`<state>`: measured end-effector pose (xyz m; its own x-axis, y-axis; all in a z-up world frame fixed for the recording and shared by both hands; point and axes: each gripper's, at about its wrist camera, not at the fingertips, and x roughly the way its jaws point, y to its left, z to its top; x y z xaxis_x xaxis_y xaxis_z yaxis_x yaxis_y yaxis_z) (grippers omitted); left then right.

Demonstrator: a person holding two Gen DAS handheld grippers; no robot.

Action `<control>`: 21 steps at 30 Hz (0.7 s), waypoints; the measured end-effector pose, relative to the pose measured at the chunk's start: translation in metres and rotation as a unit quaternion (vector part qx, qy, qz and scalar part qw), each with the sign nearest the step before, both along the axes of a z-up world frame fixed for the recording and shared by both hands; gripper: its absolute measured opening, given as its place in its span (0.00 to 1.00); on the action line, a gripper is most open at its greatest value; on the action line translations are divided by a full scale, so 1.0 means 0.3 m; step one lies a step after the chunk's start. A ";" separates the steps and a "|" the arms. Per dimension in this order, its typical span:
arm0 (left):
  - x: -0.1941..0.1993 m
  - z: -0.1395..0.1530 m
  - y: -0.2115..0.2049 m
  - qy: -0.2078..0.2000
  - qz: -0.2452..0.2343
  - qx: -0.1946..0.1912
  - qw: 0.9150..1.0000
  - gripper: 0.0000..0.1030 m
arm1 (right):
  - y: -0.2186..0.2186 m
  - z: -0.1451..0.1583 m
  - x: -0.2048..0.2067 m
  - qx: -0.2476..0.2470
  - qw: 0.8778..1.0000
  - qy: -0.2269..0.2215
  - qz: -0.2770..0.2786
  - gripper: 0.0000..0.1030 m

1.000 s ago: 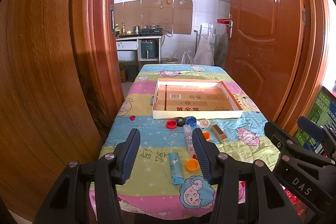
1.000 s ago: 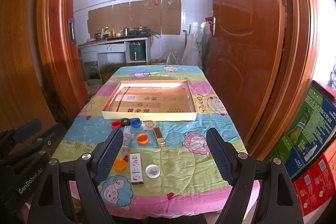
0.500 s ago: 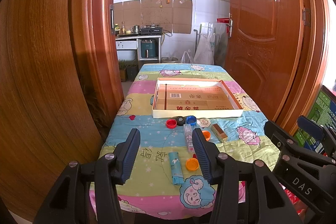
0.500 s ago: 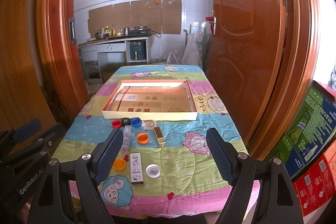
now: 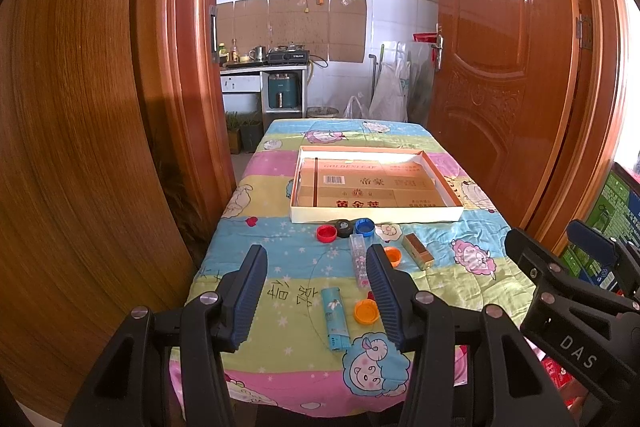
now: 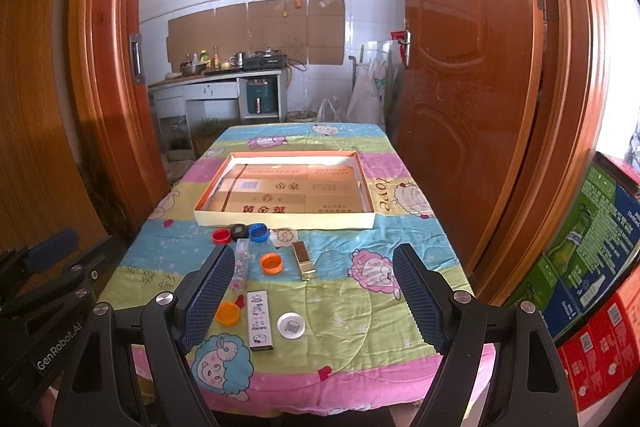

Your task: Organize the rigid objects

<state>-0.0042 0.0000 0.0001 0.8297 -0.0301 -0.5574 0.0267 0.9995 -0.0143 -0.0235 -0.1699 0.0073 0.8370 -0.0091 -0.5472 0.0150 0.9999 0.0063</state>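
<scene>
While nothing is gripped: both grippers hang back from the counter (image 6: 420,243), short of the tray (image 6: 280,221).
Left gripper (image 5: 316,291): spread, empty.
Right gripper (image 6: 314,301): spread wider, empty.
Tray: bare, far from both grippers.
Loose items: red cap (image 6: 221,236), black cap (image 6: 239,230) and blue cap (image 6: 258,231) just before the tray; tube (image 6: 241,263), two orange caps (image 6: 271,263), small box (image 6: 303,260), lighter (image 6: 260,319) and white lid (image 6: 291,325) nearer still.
Doing it well, as I judge: start nearest, straddle the lighter across its narrow width, close squarely, lift clear, set down inside the tray.
</scene>
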 end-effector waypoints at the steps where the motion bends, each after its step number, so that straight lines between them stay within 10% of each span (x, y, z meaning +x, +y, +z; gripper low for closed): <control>1: 0.000 -0.001 0.001 0.000 0.000 0.000 1.000 0.50 | 0.001 0.000 0.000 0.000 1.000 0.000 0.000 0.80; 21: 0.069 -0.093 0.061 0.048 0.002 -0.034 0.998 0.50 | -0.028 -0.060 0.050 0.006 0.999 0.029 -0.012 0.80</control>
<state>0.0166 0.0181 -0.0279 0.7727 -0.0667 -0.6312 0.0174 0.9963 -0.0839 -0.0086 -0.1781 -0.0106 0.8031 -0.0222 -0.5954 0.0405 0.9990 0.0174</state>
